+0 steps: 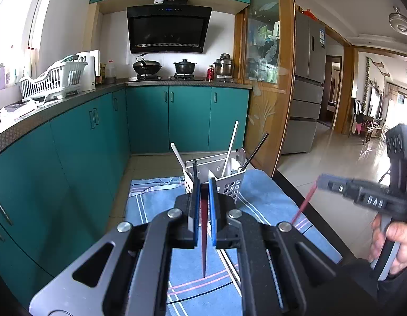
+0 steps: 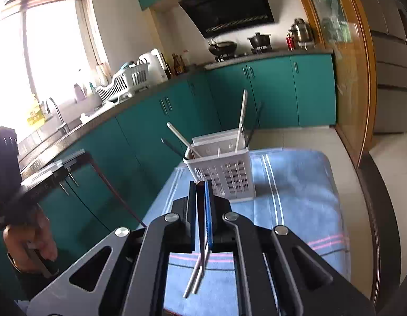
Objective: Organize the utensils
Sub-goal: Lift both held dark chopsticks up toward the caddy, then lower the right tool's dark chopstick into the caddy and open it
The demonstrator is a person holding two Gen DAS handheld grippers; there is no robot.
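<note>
Teal kitchen cabinets stand behind a desk under a blue striped cloth (image 1: 269,200), where the white utensil basket (image 2: 229,176) sits near the far edge with open cloth nearer. Left tool (image 1: 203,205) pinches a dark red chopstick (image 1: 204,247); right tool (image 2: 200,210) pinches another chopstick (image 2: 202,250). Either dangling stick might snag the basket rim or the leaning white chopsticks (image 1: 229,150) and tip it off.

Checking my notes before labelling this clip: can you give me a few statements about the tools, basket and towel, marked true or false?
1. The left tool grips a dark red chopstick. True.
2. The right tool is empty. False: it grips a red chopstick.
3. The basket stands on the blue towel. True.
4. The basket is empty. False: white chopsticks and a black chopstick stand in it.
</note>
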